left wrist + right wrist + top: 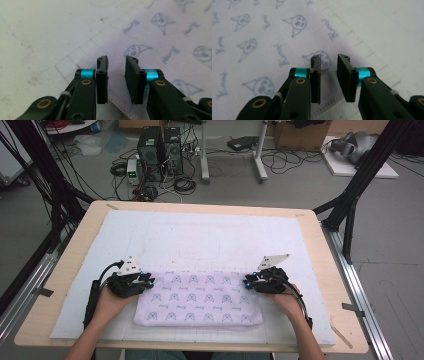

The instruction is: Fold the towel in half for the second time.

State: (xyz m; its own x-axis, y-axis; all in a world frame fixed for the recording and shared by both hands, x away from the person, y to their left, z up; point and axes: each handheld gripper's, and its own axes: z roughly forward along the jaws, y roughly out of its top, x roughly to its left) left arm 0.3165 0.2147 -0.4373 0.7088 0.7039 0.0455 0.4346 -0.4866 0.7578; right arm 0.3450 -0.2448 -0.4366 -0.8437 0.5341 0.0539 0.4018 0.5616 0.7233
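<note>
- Two hands come in from the near edge of the bench (65,270), each holding a tool: the left hand (107,304) and the right hand (288,302).
- Left tool (148,281) sits at the far-left corner of the cloth (197,300); in the left gripper view this tool (116,65) has its jaws spread with a gap between them, straddling the hemmed cloth (160,42) edge and pinching nothing.
- Right tool (246,281) sits at the far-right corner of the cloth; in the right gripper view this tool (328,63) also has its jaws spread, poised over the cloth (262,42) near its stitched edge, with nothing between them.
- Cloth is pale lilac with small blue printed faces and words, lying flat as a wide rectangle on the near middle of the bench, between the two tools.
- Under it lies a white mat (210,237) that covers most of the bench and carries faint grid lines.
- Beyond the far edge, on the floor (300,185), stand two dark computer towers (160,152) amid tangled cables (182,182).
</note>
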